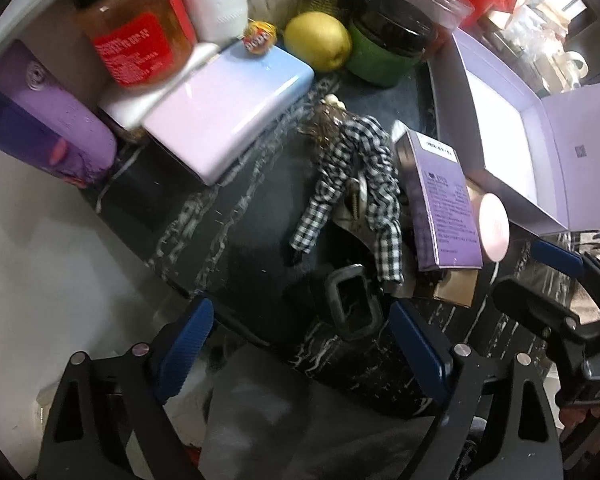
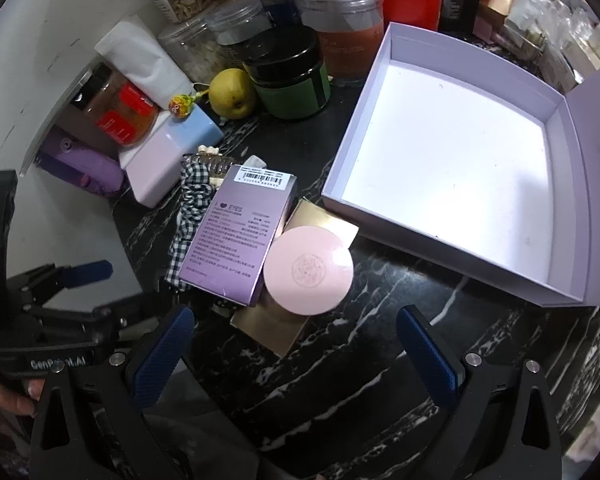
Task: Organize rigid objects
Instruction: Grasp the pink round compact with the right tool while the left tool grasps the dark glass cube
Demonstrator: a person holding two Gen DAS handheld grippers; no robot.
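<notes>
On the black marble counter point(image 2: 380, 364) a purple carton point(image 2: 236, 236) lies across a checked cloth piece point(image 1: 356, 184). A round pink compact point(image 2: 308, 270) rests on a gold card point(image 2: 272, 332) beside it. My right gripper point(image 2: 294, 320) hangs open just short of the compact, holding nothing. An open lilac box point(image 2: 356, 128) sits to the right, its white floor bare. My left gripper point(image 1: 300, 320) is open over the counter's edge. A grey rectangular ring point(image 1: 354, 306) lies beyond its fingertips, nearer the right one and untouched. One blue finger point(image 2: 88, 270) of it shows in the right wrist view.
Along the back stand a pastel pink-and-blue case point(image 1: 228, 116), a yellow pear point(image 1: 318, 40), a green jar with a black lid point(image 1: 388, 48), a red-labelled jar point(image 1: 136, 40) and a purple bottle point(image 1: 56, 120). The counter ends at the left.
</notes>
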